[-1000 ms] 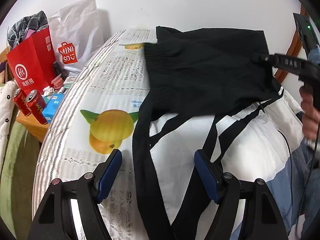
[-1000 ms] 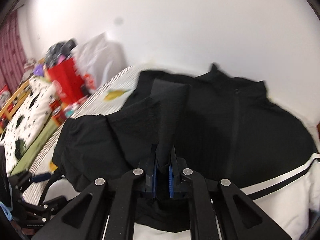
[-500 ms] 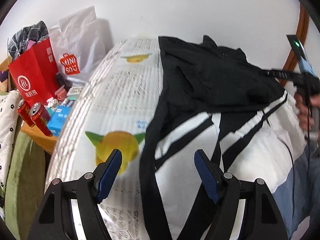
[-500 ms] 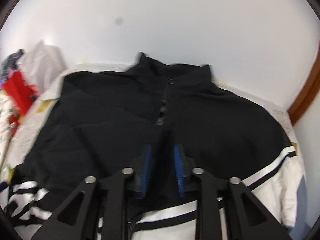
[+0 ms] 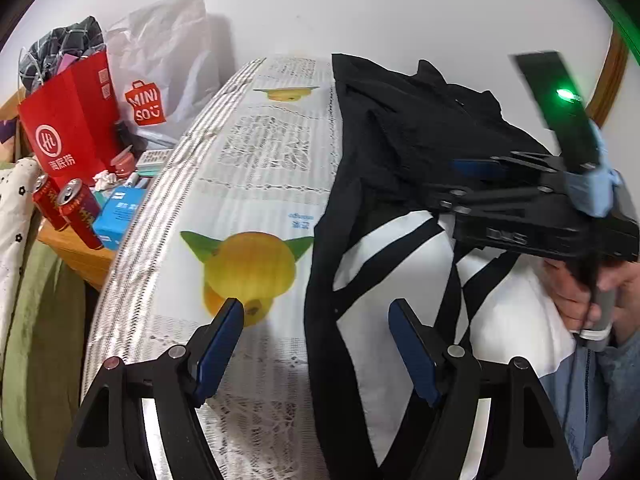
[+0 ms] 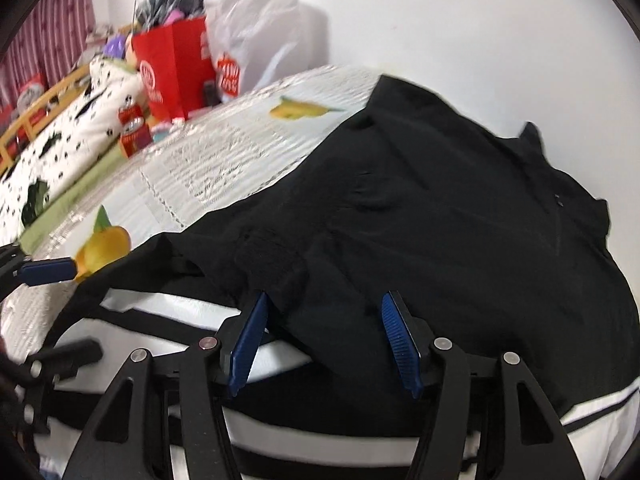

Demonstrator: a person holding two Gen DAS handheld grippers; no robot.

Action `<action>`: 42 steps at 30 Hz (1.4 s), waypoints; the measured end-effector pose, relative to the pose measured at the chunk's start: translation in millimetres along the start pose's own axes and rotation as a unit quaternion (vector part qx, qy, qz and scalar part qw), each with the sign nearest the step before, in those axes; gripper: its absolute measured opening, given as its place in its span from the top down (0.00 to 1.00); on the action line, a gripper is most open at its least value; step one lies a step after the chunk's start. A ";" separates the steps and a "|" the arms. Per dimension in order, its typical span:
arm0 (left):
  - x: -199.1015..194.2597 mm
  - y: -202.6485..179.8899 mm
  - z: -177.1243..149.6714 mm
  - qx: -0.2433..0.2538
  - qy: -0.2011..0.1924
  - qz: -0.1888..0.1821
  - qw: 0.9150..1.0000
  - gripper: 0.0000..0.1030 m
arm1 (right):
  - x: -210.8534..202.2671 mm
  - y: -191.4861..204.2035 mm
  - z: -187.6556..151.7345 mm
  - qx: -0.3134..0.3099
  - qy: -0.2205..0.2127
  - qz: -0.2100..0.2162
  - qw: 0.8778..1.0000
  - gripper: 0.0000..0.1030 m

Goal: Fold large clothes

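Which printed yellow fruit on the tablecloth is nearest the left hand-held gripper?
The big yellow fruit with green leaves, just beyond the left hand-held gripper. The other fruit lies at the cloth's far end, near the wall.

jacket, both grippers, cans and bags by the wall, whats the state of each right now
jacket: lying on the table, a black sleeve folded across its body, not gripped
left gripper: open, fingers either side of the jacket's black edge, not pressing
right gripper: opening, black cloth between its fingers, no grip
red cans: upright, side by side
red bag: standing, stuffed with dark cloth
white bag: standing against the wall
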State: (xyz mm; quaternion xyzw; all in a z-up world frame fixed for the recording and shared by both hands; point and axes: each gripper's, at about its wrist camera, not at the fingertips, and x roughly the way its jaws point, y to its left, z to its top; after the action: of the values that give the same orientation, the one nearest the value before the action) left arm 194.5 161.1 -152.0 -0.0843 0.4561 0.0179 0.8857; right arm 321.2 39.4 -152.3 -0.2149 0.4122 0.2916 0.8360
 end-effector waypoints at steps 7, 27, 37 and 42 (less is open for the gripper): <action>3.4 -5.6 0.0 0.005 0.003 0.012 1.000 0.29 | -28.6 -26.0 8.2 0.062 -0.058 0.032 0.996 0.93; -6.1 -22.2 27.0 -0.005 -0.022 0.022 0.999 0.29 | -165.6 -288.8 -170.6 0.318 -0.108 -0.160 0.928 0.91; -12.3 -40.9 27.8 0.016 -0.017 0.029 0.999 0.29 | -152.7 -279.0 -219.7 0.249 -0.030 -0.246 0.936 0.45; -14.3 -51.9 29.8 0.032 -0.019 0.038 0.999 0.29 | -121.1 -291.2 -227.1 0.230 0.040 -0.311 0.922 0.49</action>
State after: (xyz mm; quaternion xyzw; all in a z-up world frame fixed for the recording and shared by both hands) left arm 215.8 115.5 -116.6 -0.0383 0.4425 0.0388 0.8951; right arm 327.3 -349.2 -148.0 -0.1458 0.4137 -0.0942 0.8937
